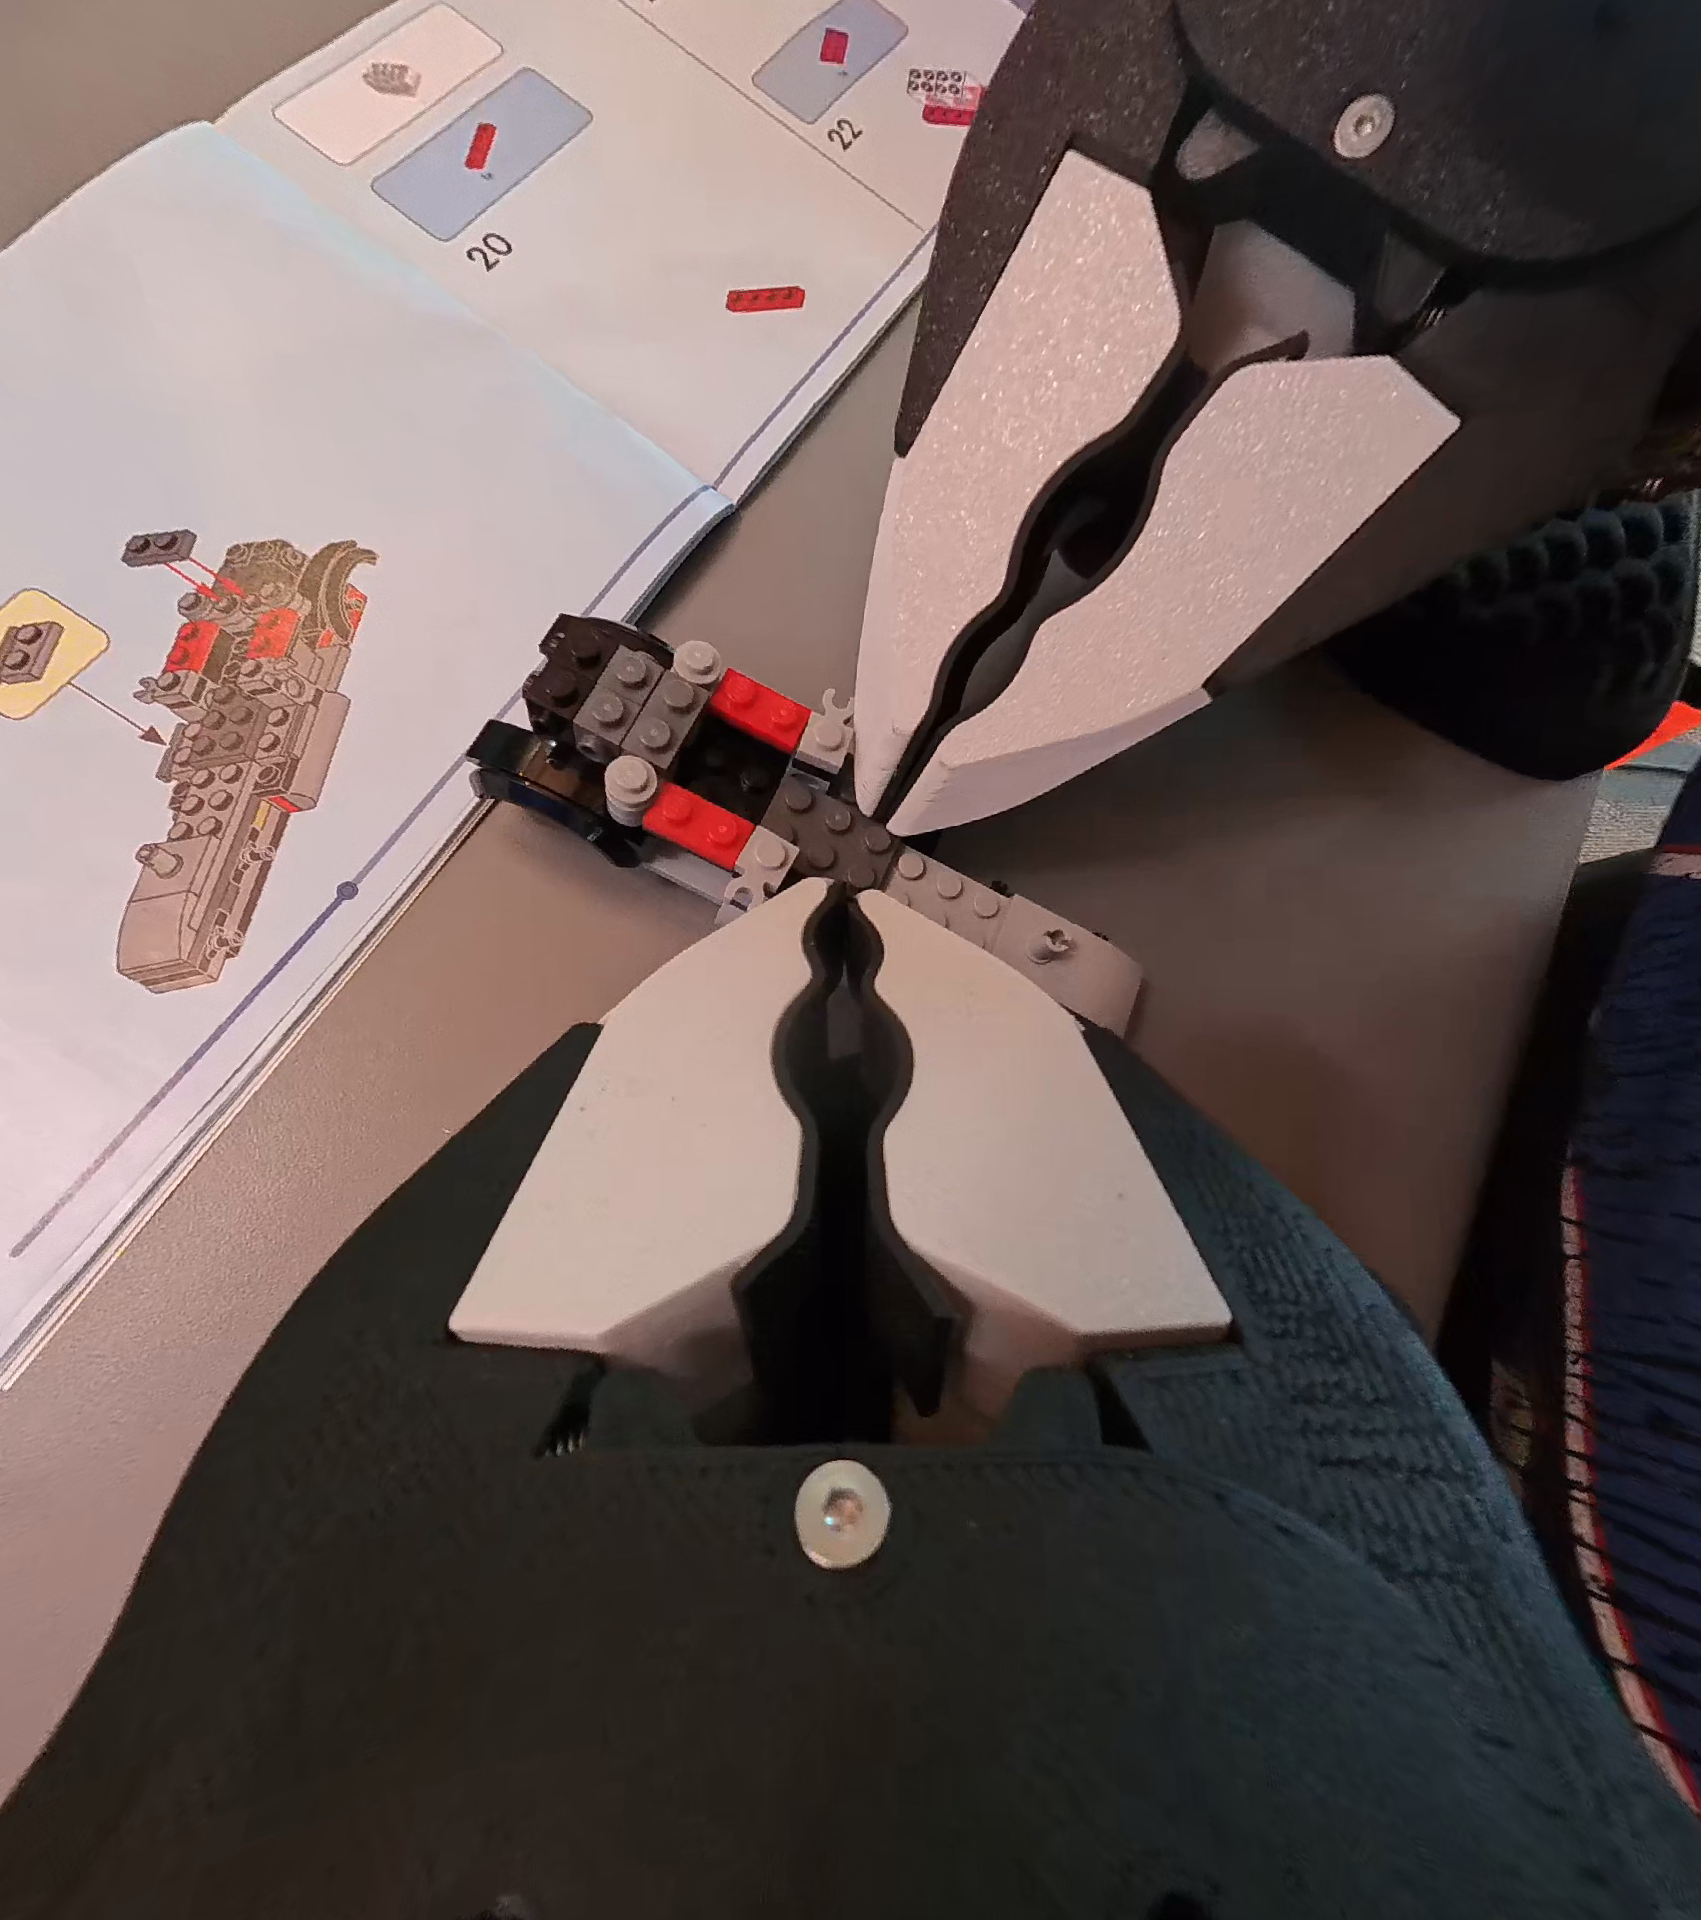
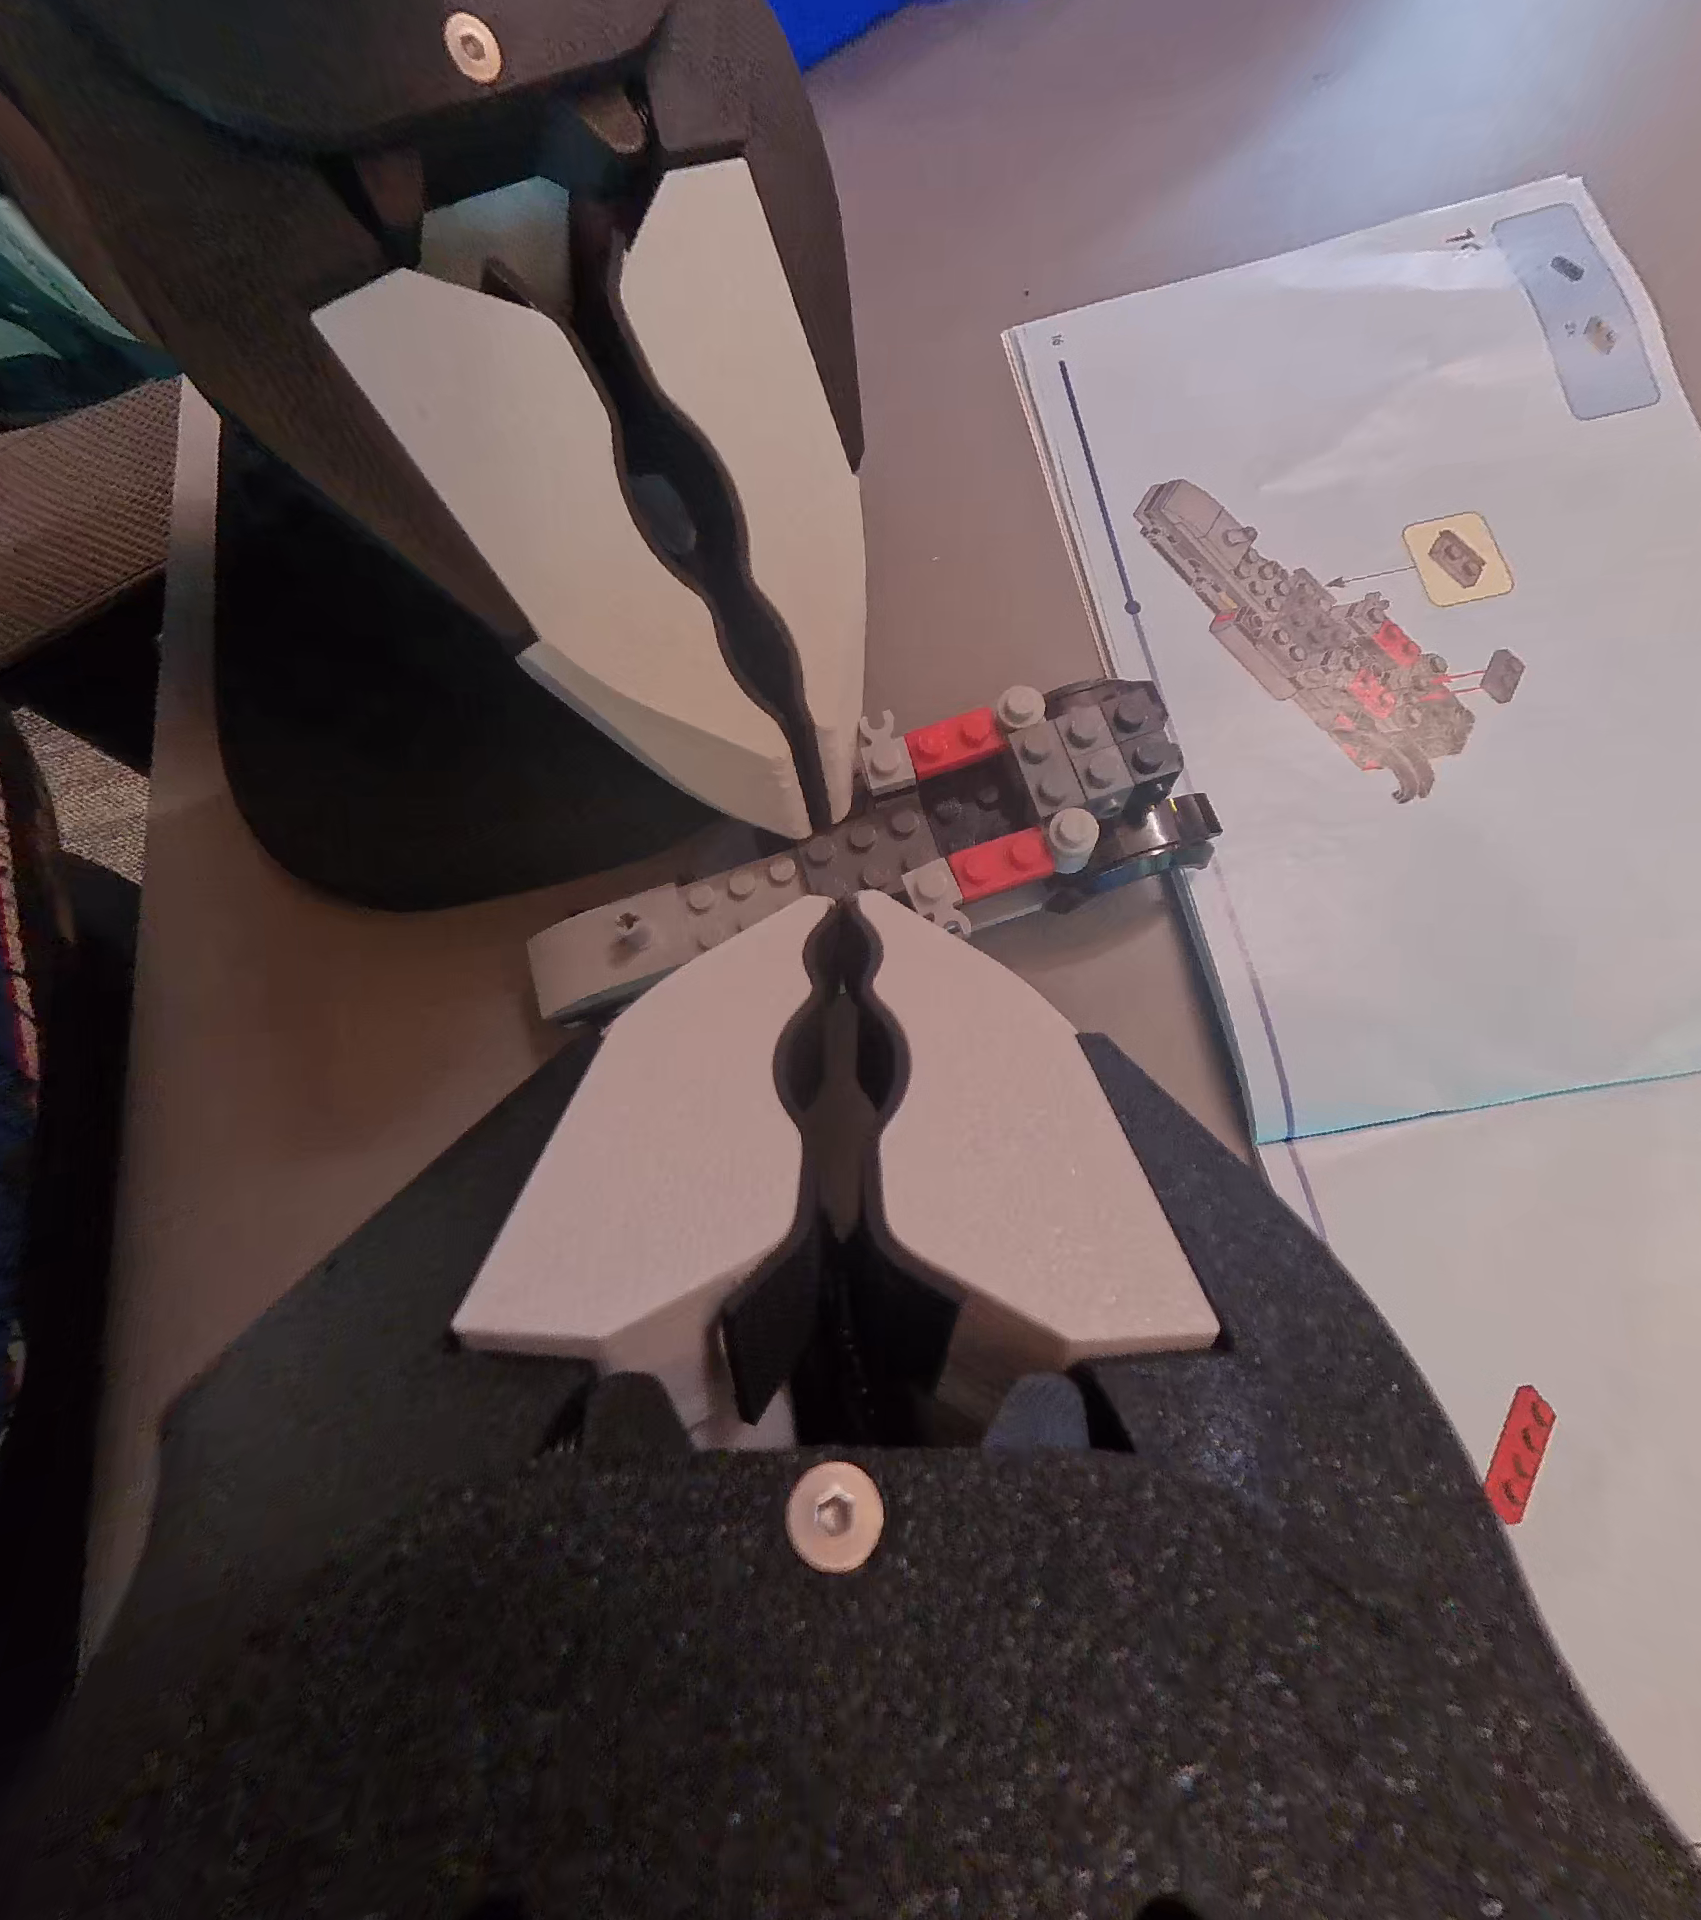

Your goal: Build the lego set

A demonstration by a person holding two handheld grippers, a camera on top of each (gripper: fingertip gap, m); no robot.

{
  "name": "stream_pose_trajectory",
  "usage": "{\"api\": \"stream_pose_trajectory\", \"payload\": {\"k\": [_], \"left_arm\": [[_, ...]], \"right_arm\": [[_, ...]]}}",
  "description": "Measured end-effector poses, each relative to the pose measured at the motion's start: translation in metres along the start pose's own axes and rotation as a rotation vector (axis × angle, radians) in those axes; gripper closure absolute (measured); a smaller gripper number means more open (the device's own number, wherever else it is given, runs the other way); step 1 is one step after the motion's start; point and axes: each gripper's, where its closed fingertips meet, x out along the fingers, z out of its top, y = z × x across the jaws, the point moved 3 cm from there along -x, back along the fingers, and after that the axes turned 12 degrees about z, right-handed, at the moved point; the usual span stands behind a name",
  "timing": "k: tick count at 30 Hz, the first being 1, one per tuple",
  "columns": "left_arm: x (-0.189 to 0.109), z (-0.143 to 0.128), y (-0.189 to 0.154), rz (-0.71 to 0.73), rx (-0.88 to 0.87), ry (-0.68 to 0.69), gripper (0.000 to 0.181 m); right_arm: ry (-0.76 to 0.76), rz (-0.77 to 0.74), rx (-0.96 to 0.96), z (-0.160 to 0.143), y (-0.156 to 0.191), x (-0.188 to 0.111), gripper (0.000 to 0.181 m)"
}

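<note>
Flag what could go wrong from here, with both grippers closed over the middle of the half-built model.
1. The left gripper and right gripper tips meet almost point to point over the dark grey plate; a small slip could knock them together.
2. The lego model lies flat on the table and seems pinned rather than gripped, so uneven pressure might tip or slide it.
3. Its black end rests on the instruction booklet edge, an uneven base.

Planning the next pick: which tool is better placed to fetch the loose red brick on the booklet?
Right, probably. The red brick lies just beside the right tool; from the left tool it lies beyond the model. Both tools are shut, tips at the model.
</note>
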Motion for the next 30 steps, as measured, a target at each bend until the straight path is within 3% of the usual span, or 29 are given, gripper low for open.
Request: {"api": "stream_pose_trajectory", "payload": {"k": [4,9,13,18,21,24,30], "left_arm": [[-0.001,0.0,0.0,0.007,0.011,-0.021,0.18],[-0.024,0.011,0.006,0.01,-0.028,-0.166,0.168],[-0.019,0.0,0.017,0.059,0.015,-0.092,0.178],[-0.006,-0.006,0.017,0.054,-0.02,0.021,0.173],[-0.001,-0.009,0.016,-0.005,-0.147,0.078,0.172],[0.0,-0.005,0.018,-0.06,-0.284,0.082,0.172],[-0.002,-0.001,0.019,-0.154,-0.396,0.049,0.165]], "right_arm": [[-0.019,-0.043,-0.088,0.0,0.0,-0.001,0.181],[-0.155,-0.041,-0.054,0.001,0.006,-0.022,0.163],[-0.137,-0.067,-0.053,-0.005,0.0,-0.017,0.178],[-0.134,-0.02,0.183,-0.013,-0.01,-0.012,0.172],[-0.21,0.022,0.382,-0.01,-0.017,-0.014,0.17],[-0.245,0.155,0.579,-0.011,-0.015,-0.01,0.153],[-0.297,0.176,0.663,-0.015,-0.021,-0.009,0.158]]}}
